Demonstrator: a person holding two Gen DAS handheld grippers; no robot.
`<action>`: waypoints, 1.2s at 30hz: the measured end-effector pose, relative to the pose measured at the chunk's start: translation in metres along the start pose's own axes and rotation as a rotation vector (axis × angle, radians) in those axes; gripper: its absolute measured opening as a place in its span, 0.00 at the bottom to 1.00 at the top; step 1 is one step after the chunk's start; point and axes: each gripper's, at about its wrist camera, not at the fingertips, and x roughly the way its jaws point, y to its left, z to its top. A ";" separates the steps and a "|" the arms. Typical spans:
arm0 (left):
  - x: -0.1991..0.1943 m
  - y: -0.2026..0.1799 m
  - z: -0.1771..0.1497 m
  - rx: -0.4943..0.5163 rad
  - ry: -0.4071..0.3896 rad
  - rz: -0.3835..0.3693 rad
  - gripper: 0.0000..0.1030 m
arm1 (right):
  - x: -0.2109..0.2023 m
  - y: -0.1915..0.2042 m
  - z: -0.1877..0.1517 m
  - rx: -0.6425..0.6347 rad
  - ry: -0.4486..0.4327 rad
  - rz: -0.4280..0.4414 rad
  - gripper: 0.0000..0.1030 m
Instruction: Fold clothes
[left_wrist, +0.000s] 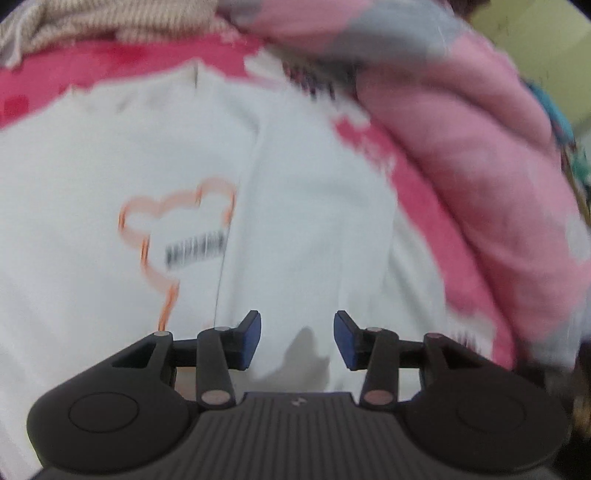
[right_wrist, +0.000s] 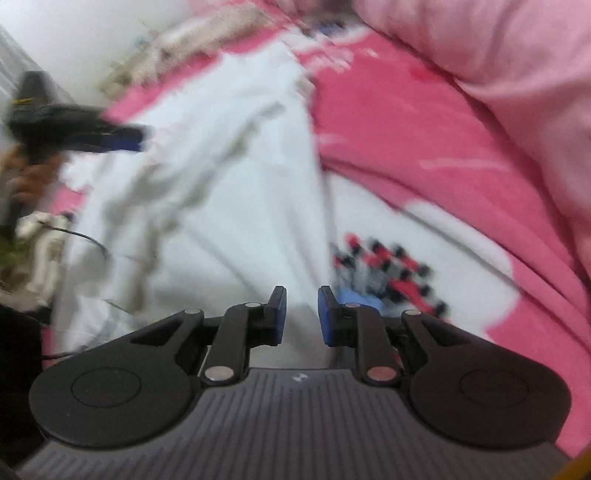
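White garment (left_wrist: 303, 229) spread across the pink-and-white bed sheet (left_wrist: 122, 62), bearing an orange outline print (left_wrist: 177, 236) on its left part. Left gripper (left_wrist: 297, 339) hovers above the garment, jaws parted, gripping nothing. Pale pink quilt (left_wrist: 480, 158) lies bunched along the sheet's right edge. Right gripper (right_wrist: 302, 314) at the garment's right edge, jaws narrowly parted, empty; a checkered pattern (right_wrist: 388, 266) just beside it.

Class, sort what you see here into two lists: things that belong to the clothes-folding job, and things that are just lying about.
Part of the job:
white garment
left gripper, open
right gripper, open

Just lying about:
pink bedsheet
pale pink quilt
beige knitted cloth
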 end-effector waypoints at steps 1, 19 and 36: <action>-0.002 -0.003 -0.011 0.035 0.021 -0.001 0.43 | -0.002 -0.005 -0.001 0.034 0.004 -0.008 0.18; 0.032 -0.177 -0.181 1.207 0.198 -0.036 0.46 | 0.021 -0.034 0.018 0.348 0.086 0.001 0.28; 0.018 -0.159 -0.189 1.081 0.224 -0.005 0.06 | 0.016 -0.006 0.033 0.112 -0.026 0.053 0.00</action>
